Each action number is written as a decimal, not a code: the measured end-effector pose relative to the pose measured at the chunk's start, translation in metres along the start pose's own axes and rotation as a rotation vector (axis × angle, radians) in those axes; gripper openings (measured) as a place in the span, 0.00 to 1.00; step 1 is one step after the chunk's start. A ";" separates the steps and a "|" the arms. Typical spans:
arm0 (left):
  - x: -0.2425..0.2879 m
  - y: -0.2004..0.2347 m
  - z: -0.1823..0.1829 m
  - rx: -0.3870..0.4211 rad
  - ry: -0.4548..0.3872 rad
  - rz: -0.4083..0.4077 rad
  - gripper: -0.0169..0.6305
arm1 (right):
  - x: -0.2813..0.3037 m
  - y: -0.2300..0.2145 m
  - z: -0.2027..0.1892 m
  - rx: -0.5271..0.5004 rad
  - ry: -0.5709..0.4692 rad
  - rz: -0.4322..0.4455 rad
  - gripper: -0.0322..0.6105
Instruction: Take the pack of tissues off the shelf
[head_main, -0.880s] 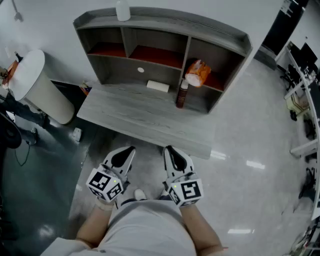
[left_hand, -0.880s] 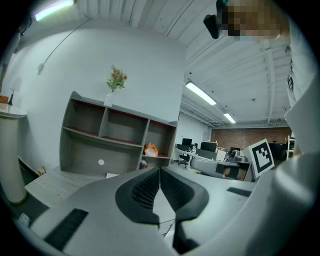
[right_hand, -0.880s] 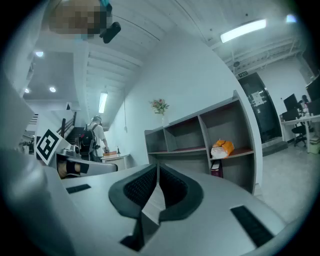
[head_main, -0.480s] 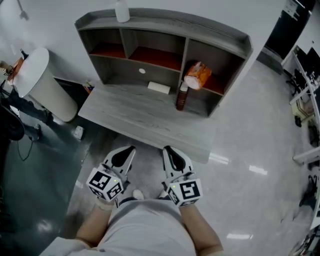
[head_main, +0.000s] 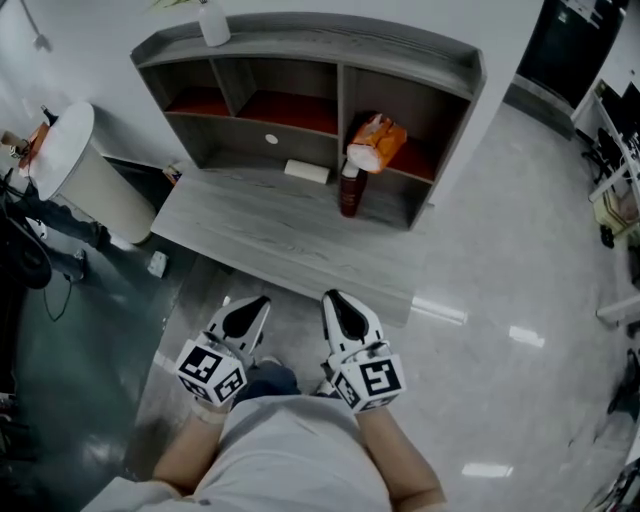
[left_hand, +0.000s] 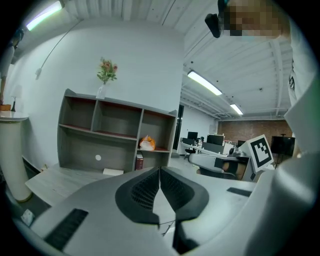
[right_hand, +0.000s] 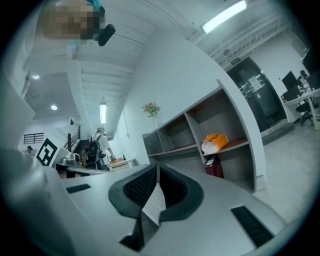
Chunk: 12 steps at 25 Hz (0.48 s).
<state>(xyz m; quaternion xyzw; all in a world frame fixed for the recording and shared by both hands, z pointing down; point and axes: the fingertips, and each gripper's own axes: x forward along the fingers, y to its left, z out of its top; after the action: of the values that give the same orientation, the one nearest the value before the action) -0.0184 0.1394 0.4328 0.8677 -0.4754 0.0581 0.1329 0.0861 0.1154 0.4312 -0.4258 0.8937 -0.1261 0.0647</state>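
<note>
The pack of tissues (head_main: 375, 143), orange and white, lies in the right-hand compartment of the grey shelf unit (head_main: 420, 55) at the back of the desk. It also shows small in the left gripper view (left_hand: 147, 143) and the right gripper view (right_hand: 214, 142). My left gripper (head_main: 245, 315) and right gripper (head_main: 345, 312) hang side by side below the desk's front edge, well short of the shelf. Both are shut with nothing between their jaws.
A brown bottle (head_main: 348, 190) stands on the desk (head_main: 260, 235) just below the tissues, and a flat white box (head_main: 307, 171) lies to its left. A vase (head_main: 213, 25) tops the shelf. A white round stand (head_main: 70, 170) is at left. A person (right_hand: 95, 147) stands far off.
The head view has shifted, so the shelf and desk sit a little further left in the picture. Both grippers hold about the same place, still shut.
</note>
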 end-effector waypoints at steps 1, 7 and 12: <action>0.003 0.000 -0.001 0.001 0.004 0.004 0.06 | -0.001 -0.004 -0.001 0.001 0.000 0.001 0.10; 0.025 0.010 0.004 0.004 0.007 0.005 0.06 | 0.008 -0.034 0.004 0.026 -0.014 -0.033 0.10; 0.048 0.035 0.010 0.004 0.002 -0.019 0.06 | 0.033 -0.052 0.006 0.015 -0.016 -0.072 0.10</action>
<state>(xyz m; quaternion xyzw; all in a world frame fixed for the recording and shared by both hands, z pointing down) -0.0222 0.0803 0.4404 0.8724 -0.4668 0.0589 0.1321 0.1052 0.0573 0.4397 -0.4580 0.8763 -0.1315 0.0702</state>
